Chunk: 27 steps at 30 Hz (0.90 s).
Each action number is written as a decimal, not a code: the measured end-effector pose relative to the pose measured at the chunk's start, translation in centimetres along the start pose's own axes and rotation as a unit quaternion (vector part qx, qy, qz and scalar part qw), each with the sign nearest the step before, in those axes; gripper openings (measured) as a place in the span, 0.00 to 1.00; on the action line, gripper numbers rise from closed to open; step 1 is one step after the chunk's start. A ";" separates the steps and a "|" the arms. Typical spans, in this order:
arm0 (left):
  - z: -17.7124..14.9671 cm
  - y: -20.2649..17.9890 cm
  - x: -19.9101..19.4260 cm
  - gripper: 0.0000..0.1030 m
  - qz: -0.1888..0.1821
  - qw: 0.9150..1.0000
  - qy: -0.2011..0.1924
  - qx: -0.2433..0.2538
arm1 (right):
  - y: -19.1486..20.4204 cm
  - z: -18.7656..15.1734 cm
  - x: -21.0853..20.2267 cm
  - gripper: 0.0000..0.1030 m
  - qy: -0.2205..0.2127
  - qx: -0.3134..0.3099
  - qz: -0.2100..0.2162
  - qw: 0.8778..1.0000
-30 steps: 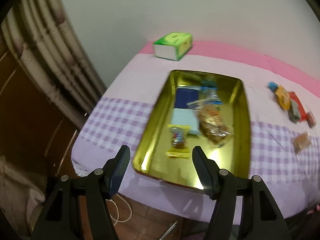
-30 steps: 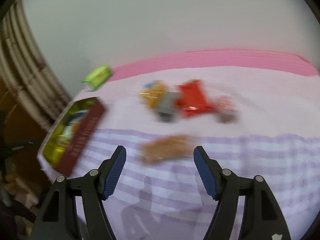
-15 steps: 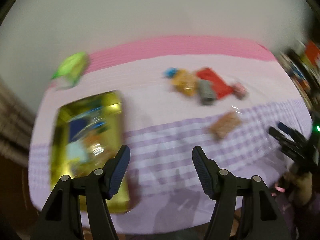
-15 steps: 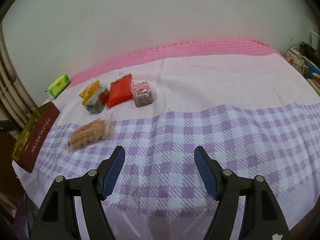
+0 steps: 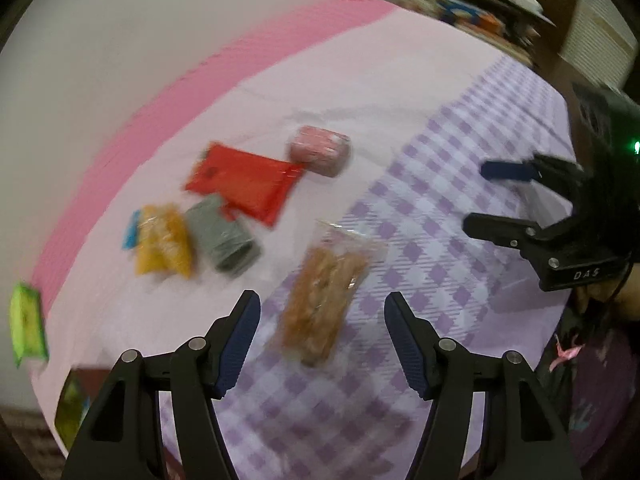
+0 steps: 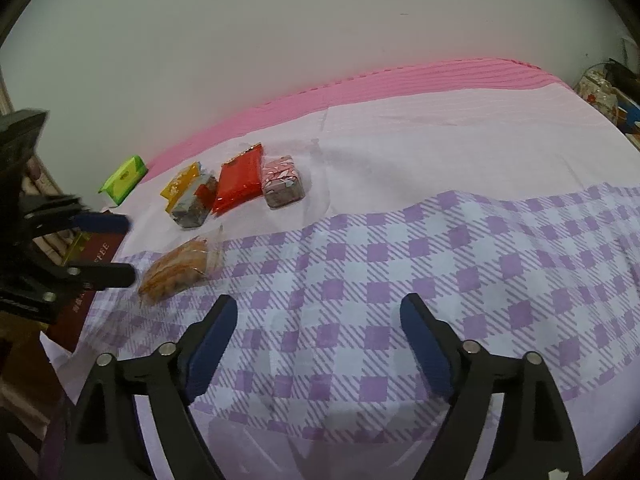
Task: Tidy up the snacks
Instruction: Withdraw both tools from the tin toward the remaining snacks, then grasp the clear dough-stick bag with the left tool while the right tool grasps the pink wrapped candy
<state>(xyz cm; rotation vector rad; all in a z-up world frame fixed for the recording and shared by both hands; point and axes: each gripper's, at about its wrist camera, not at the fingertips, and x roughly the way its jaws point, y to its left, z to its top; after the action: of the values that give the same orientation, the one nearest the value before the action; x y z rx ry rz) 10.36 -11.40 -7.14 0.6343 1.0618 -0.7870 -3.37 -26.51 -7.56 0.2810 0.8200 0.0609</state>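
The left gripper (image 5: pixel 322 334) is hanging over the checked part of the tablecloth (image 6: pixel 400 264), pointing steeply down, with its jaws standing apart and nothing pressed between the pads. The clear packet of brown biscuits (image 5: pixel 324 300) is lying on the cloth directly ahead of the fingertips, in line with the gap between the jaws but not touched by either pad.

The right gripper (image 6: pixel 318 322) is sitting over bare checked cloth to the right of the snacks. Its jaws have just been opening wider, and nothing is lying between them. In the left wrist view the right gripper is showing at the right edge, jaws spread, well apart from the biscuits.

The remaining snacks are lying in a loose cluster on the plain pale band of the cloth, beyond the biscuit packet:
- a red packet (image 5: pixel 244 182), flat on the cloth;
- a pink patterned block (image 5: pixel 320 151), just beside the red packet's far corner;
- a grey packet (image 5: pixel 222 238), touching the red packet's near edge;
- a yellow packet (image 5: pixel 162 244), beside the grey one.

A green tissue pack (image 6: pixel 124 179) is sitting near the pink border of the cloth. A dark red box lid with gold lettering (image 6: pixel 90 276) is showing at the table's left edge, partly hidden behind the left gripper in the right wrist view.
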 end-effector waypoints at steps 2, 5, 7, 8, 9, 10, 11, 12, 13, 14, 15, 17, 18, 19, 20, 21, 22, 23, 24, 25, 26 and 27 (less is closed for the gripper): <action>0.6 0.0 1.2 0.63 -0.017 1.000 0.016 0.017 | 0.0 0.0 0.1 0.84 0.001 -0.003 0.004 1.000; 1.0 0.2 2.7 0.63 -0.007 0.999 0.032 0.037 | 0.1 0.0 0.2 0.86 0.001 -0.004 0.009 1.000; 1.1 0.6 3.6 0.63 -0.019 0.998 0.044 0.039 | 0.1 0.0 0.2 0.88 0.001 -0.004 0.011 1.000; 1.0 0.8 4.0 0.63 -0.023 0.998 0.049 0.038 | 0.1 0.0 0.3 0.88 0.001 -0.004 0.012 1.000; 0.9 0.9 4.5 0.58 -0.023 0.997 0.056 0.037 | 0.1 0.0 0.3 0.89 0.001 -0.004 0.014 1.000; 0.7 1.0 4.8 0.57 -0.027 0.997 0.060 0.034 | 0.1 0.0 0.3 0.90 0.001 -0.005 0.015 1.000; 0.6 1.2 4.6 0.46 -0.037 0.998 0.050 0.022 | 0.2 0.0 0.4 0.91 0.001 -0.007 0.015 1.000; 0.5 1.3 4.6 0.37 -0.048 0.998 0.049 0.005 | 0.2 0.1 0.5 0.91 0.003 -0.008 0.015 1.000; 0.4 1.5 4.7 0.36 -0.040 0.998 0.048 -0.011 | 0.2 0.1 0.5 0.92 0.003 -0.010 0.015 1.000; 0.1 1.6 4.4 0.36 -0.015 0.999 0.039 -0.035 | 0.3 0.1 0.7 0.93 0.003 -0.011 0.015 1.000; -0.4 1.7 4.0 0.36 -0.007 0.998 0.030 -0.052 | 0.4 0.2 0.9 0.93 0.004 -0.012 0.015 1.000; -1.5 1.9 2.7 0.36 -0.013 0.993 0.008 -0.113 | 0.4 0.3 1.0 0.93 0.004 -0.012 0.015 1.000; -2.2 1.9 1.6 0.36 -0.020 0.988 -0.007 -0.151 | 0.4 0.3 1.0 0.93 0.003 -0.011 0.016 1.000; -2.8 1.8 0.6 0.36 -0.026 0.984 -0.019 -0.176 | 0.4 0.3 1.0 0.93 0.003 -0.010 0.015 1.000; -3.3 1.9 -0.3 0.36 -0.028 0.980 -0.027 -0.194 | 0.4 0.3 1.0 0.93 0.002 -0.010 0.010 1.000; -3.9 1.8 -1.3 0.36 -0.024 0.976 -0.034 -0.213 | 0.2 0.3 0.9 0.93 0.001 -0.007 0.002 1.000; -4.5 1.7 -2.2 0.36 -0.016 0.973 -0.037 -0.229 | 0.1 0.4 0.7 0.94 -0.002 -0.002 -0.004 1.000; -5.0 1.6 -3.1 0.36 -0.007 0.969 -0.040 -0.243 | -0.1 0.5 0.4 0.94 -0.006 0.004 -0.002 1.000; -5.4 1.5 -3.6 0.36 -0.001 0.967 -0.043 -0.250 | -0.3 0.8 0.0 0.94 -0.012 0.009 0.005 1.000; -5.8 1.4 -4.3 0.36 0.005 0.965 -0.046 -0.257 | -0.3 1.3 -0.3 0.94 -0.015 0.011 0.015 1.000; -6.4 1.5 -4.9 0.36 0.008 0.964 -0.046 -0.263 | -0.2 1.7 -0.4 0.94 -0.015 0.006 0.015 1.000; -6.8 1.6 -5.3 0.36 0.010 0.962 -0.046 -0.270 | 0.2 2.4 -0.4 0.94 -0.013 -0.007 0.012 1.000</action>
<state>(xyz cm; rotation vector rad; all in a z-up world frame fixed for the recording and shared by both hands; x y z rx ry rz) 6.73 -3.85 -4.59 0.1409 1.1199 -0.4711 -1.86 -26.92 -5.69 0.2777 0.7899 0.0845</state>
